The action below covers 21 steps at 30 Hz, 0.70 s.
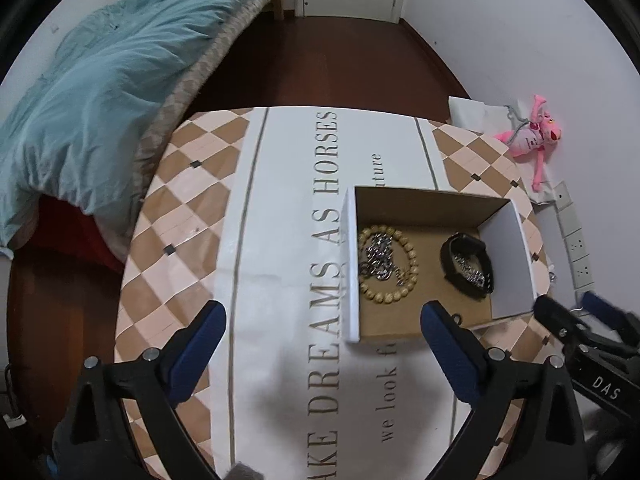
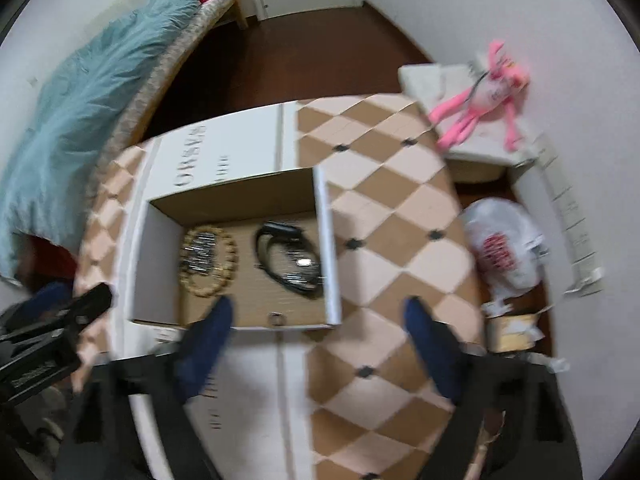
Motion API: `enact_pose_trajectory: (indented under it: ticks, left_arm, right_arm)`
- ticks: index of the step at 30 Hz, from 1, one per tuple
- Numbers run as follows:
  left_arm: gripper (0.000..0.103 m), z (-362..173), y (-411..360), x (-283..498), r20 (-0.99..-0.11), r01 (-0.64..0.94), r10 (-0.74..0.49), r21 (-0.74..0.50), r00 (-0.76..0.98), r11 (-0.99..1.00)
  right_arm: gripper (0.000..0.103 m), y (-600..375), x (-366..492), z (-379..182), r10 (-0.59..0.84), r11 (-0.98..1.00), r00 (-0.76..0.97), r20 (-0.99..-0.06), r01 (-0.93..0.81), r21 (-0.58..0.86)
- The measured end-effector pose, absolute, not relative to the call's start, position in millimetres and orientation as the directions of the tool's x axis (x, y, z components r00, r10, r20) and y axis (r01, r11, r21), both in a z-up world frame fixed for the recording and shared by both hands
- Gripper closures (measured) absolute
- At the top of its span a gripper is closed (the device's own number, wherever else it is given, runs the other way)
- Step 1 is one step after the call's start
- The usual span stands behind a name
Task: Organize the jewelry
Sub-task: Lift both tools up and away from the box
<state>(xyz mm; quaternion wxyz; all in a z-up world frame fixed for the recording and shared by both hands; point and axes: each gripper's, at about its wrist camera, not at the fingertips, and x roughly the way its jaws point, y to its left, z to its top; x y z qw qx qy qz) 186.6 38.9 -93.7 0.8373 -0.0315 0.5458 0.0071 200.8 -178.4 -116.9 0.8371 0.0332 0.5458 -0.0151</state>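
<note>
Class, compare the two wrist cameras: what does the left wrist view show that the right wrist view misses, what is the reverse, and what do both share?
Only the left wrist view shows the runner's lettering sharp enough to read, and the wall sockets clearly. Only the right wrist view shows the white plastic bag on the floor. Both share the open cardboard box holding a beaded bracelet and a black band, the checkered table, the blue blanket and the pink plush toy.

Checkered table (image 1: pixel 176 216) carries a lettered white sheet (image 1: pixel 280 200) and open box (image 1: pixel 352 264)
</note>
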Motion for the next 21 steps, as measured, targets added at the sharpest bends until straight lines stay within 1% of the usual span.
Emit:
enact_pose_trajectory:
  ticks: [2,5,8,14,21]
  left_arm:
    - [0.004,-92.9,37.8,180.2,-0.911,-0.049,-0.008,-0.031,0.413,0.998]
    - [0.003,-87.3,36.0,170.3,-0.904,-0.053,0.0,-0.025,0.428,0.998]
    - [0.003,-77.1,34.5,160.4,-0.892,-0.053,0.005,-0.022,0.452,0.998]
    - [0.003,-38.5,32.0,132.6,-0.856,-0.056,-0.003,-0.037,0.517,0.998]
    - [0.003,11.2,28.5,94.4,-0.814,-0.055,0.026,-0.008,0.58,0.998]
  right_arm:
    - [0.007,-178.9,195.5,-114.5,-0.018,0.998,0.404,-0.915,0.066,0.01]
    - [0.003,-181.0,186.3,-108.0,-0.046,0.997,0.416,-0.908,0.069,-0.019]
    - [0.003,-181.5,175.0,-96.0,-0.058,0.997,0.438,-0.897,0.068,-0.032]
    - [0.003,-178.7,141.6,-56.2,-0.066,0.997,0.505,-0.861,0.064,-0.039]
    - [0.003,-181.7,93.3,-2.0,-0.066,0.997,0.591,-0.804,0.069,-0.031]
